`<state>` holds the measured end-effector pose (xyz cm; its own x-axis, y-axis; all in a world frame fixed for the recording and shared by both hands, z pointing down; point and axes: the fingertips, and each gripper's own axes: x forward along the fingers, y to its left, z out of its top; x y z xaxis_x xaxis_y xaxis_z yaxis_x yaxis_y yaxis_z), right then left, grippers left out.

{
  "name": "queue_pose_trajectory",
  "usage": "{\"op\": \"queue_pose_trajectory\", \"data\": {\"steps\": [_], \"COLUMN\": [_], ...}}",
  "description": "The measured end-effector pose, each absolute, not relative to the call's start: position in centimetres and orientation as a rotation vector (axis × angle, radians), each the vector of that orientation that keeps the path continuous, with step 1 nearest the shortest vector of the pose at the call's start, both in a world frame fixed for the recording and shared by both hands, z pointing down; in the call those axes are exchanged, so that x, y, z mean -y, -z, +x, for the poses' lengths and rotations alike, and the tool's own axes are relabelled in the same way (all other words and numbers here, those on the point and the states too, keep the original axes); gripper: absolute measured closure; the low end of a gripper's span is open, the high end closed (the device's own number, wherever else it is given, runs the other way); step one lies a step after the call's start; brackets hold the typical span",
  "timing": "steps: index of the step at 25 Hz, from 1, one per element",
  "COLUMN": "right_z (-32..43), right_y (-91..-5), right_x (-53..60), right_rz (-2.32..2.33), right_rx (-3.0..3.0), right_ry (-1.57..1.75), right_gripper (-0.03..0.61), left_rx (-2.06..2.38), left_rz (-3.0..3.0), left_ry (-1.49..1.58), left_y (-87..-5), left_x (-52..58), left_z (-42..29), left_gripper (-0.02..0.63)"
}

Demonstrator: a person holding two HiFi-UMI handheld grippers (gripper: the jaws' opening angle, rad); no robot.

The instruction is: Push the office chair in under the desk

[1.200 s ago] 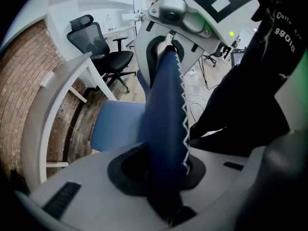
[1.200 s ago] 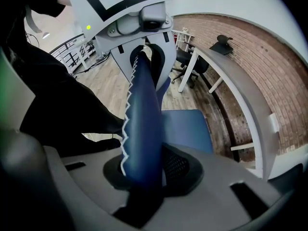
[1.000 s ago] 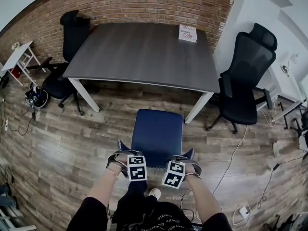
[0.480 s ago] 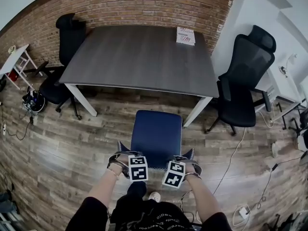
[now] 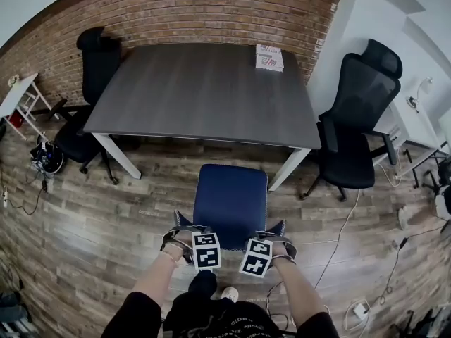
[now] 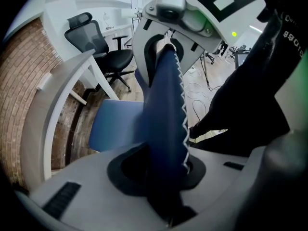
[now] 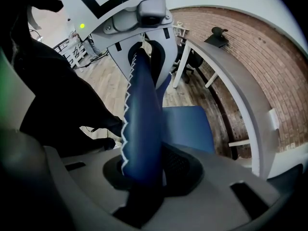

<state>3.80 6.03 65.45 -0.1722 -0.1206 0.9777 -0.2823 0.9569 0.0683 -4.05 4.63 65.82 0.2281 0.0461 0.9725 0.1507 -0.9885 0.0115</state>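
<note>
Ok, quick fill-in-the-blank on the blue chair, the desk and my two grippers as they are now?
1. The left gripper and the right gripper are both shut on the ____ of the blue chair.
2. The blue chair is not yet ____ the desk.
3. The wall behind the desk is made of ____.
Missing words: backrest; under; brick.

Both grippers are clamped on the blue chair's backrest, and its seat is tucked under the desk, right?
Almost. The left gripper and right gripper do clamp the blue chair's backrest, but the head view shows the seat standing in front of the desk, not under it.
</note>
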Motion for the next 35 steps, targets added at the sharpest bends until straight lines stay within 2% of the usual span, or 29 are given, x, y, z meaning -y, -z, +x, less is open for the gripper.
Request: {"op": "queue_pose_trajectory", "data": {"steps": [35], "right_z": [3.5], "right_y": [-65.0], "right_x": [0.8], "right_rz": [0.332], "right_rx": [1.707], "right_ry": [-0.201], "right_gripper": [0.492], "left_rx": [0.367], "left_rz": [-2.368], "left_ry": [1.892], "left_y": [-65.5], "left_x": [2.2], "left_z": [-4.3], "left_gripper": [0.525]}}
